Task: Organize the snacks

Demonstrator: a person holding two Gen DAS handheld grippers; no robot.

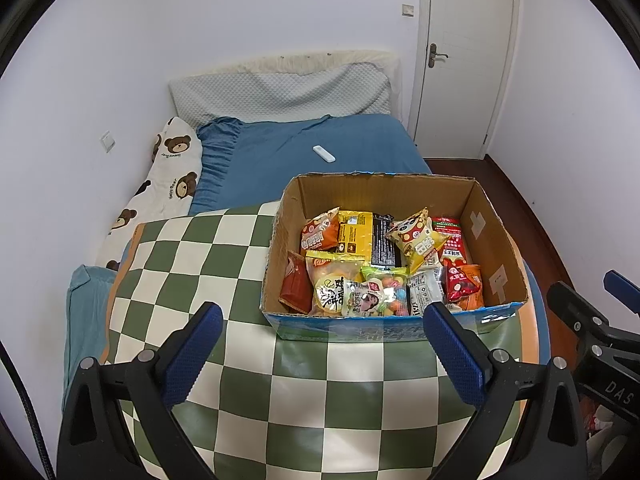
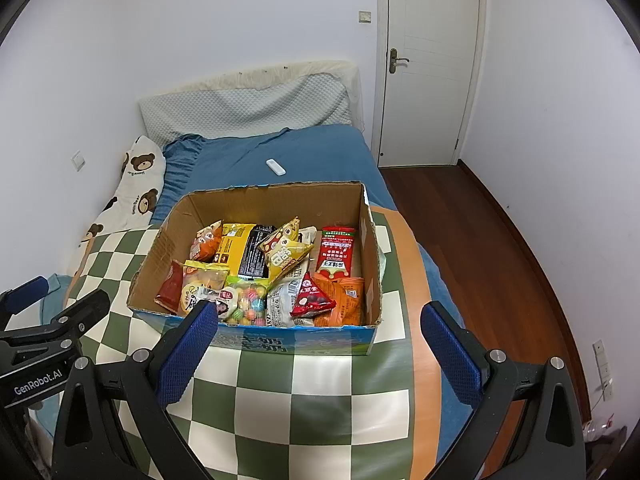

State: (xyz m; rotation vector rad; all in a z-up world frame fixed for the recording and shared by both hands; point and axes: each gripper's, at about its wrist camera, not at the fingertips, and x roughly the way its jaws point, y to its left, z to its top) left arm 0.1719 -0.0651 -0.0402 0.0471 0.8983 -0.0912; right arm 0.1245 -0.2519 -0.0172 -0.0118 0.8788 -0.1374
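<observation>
A cardboard box (image 1: 496, 240) sits on a green-and-white checkered cloth (image 1: 208, 264) at the foot of the bed, its flaps gone and its top open. The snacks (image 1: 372, 264) fill the floor of the box in a loose heap: an orange bag (image 1: 318, 234) at the far left, a yellow packet (image 1: 354, 236) and a black one (image 1: 384, 246) beside it, a panda bag (image 1: 418, 242) tilted over the middle, a tall red packet (image 1: 452, 240) along the right side. Nearer the front wall lie a candy bag (image 1: 390, 294) with coloured balls showing through, a dark red pouch (image 1: 296, 286) at the left corner, and a red triangle pack (image 1: 460, 282) over an orange wrapper (image 2: 344, 296). The left gripper (image 1: 322, 322) hovers just short of the box's near wall, its blue fingers (image 1: 192, 354) spread wide with nothing between them. The right gripper (image 2: 320, 322) hangs beside it, likewise spread and empty, one finger (image 2: 186, 354) overlapping the front edge of the box in its own view. Beyond the box the blue sheet (image 1: 304, 148) runs up to a grey pillow (image 1: 280, 94), with a small white remote (image 1: 324, 154) lying on it and a bear-print quilt (image 1: 168, 176) bunched along the wall. A white door (image 1: 464, 56) stands shut in the corner.
</observation>
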